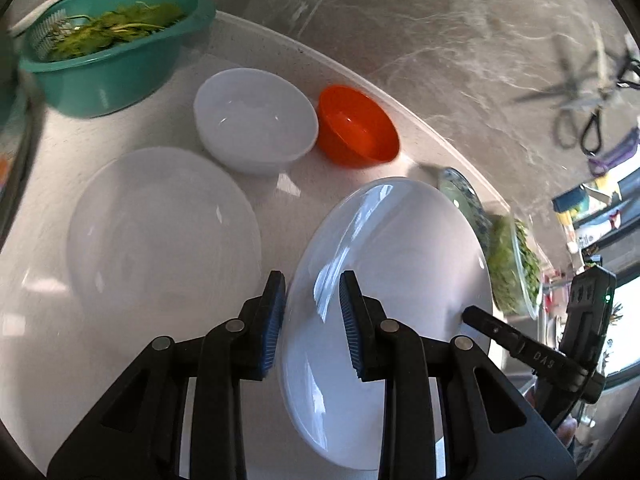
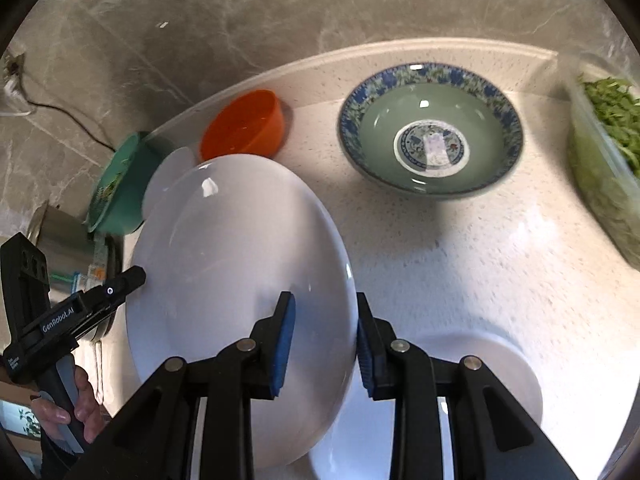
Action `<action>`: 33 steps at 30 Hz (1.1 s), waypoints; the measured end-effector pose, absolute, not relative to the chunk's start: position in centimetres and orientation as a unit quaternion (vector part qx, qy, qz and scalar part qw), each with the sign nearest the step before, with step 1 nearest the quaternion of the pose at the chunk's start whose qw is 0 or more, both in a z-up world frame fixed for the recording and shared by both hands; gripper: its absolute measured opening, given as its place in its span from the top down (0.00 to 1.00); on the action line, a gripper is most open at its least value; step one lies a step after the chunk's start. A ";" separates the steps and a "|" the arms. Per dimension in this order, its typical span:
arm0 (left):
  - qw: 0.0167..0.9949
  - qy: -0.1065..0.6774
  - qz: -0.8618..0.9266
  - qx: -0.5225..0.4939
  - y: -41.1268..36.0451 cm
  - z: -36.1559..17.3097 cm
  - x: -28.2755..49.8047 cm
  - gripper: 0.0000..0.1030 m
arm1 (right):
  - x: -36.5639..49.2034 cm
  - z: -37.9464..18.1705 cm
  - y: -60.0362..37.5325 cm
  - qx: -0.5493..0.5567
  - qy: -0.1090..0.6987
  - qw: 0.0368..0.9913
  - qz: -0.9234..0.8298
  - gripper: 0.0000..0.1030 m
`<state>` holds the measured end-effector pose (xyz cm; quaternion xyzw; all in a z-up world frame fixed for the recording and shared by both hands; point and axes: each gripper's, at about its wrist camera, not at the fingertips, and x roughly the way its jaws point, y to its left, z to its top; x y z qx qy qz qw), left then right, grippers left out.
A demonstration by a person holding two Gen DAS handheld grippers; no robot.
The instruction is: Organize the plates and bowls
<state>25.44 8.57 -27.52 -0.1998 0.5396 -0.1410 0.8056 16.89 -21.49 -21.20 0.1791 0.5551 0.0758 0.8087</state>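
Grippers are sharing one load: we are holding a white plate (image 1: pixel 392 264) tilted above the counter (image 2: pixel 460 264), the left gripper (image 1: pixel 313 320) narrowed onto its left rim and the right gripper (image 2: pixel 325 344) narrowed onto its right rim, with the blue pads (image 2: pixel 283 340) pressing either face of the edge. In the left wrist view the right tool's finger is reaching in at the plate's far rim, so both grips are bearing on a thin, glossy lip.

We are judging the slip as the main risk. Glazed rim and shallow bite are giving little purchase; if either hand is turning or pulling away from the other, the plate could be twisting out of one pair of pads and dropping.

Beneath and to the left, a second white plate (image 1: pixel 160 236) is lying flat toward the counter's left side, and another white dish (image 2: pixel 472 396) is sitting below the right gripper; a fall onto either could be chipping both.

Further back, the white bowl (image 1: pixel 256 120) and orange bowl (image 1: pixel 358 124) are standing side by side near the back edge, with the patterned bowl (image 2: pixel 432 132) to their right, so a swinging plate edge could be knocking them. A teal colander (image 1: pixel 112 44) of greens is occupying the back left corner.
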 end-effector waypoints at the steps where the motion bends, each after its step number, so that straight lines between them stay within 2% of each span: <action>1: 0.807 0.538 -0.140 -0.199 8.9 -27.2 24.5 0.75 | 16.4 -20.9 -21.4 0.178 0.555 0.809 0.076 0.69; 7: 0.805 0.544 -0.128 -0.200 10.6 -26.4 17.3 0.75 | 11.4 -19.5 -19.7 0.162 0.557 0.810 0.085 0.69; 18: 0.789 0.575 -0.097 -0.195 14.9 -29.4 6.0 0.75 | 4.1 -22.6 -16.4 0.144 0.595 0.782 0.119 0.70; 33: 0.799 0.567 -0.091 -0.178 15.9 -34.4 2.8 0.75 | 3.8 -27.0 -15.2 0.135 0.588 0.789 0.115 0.69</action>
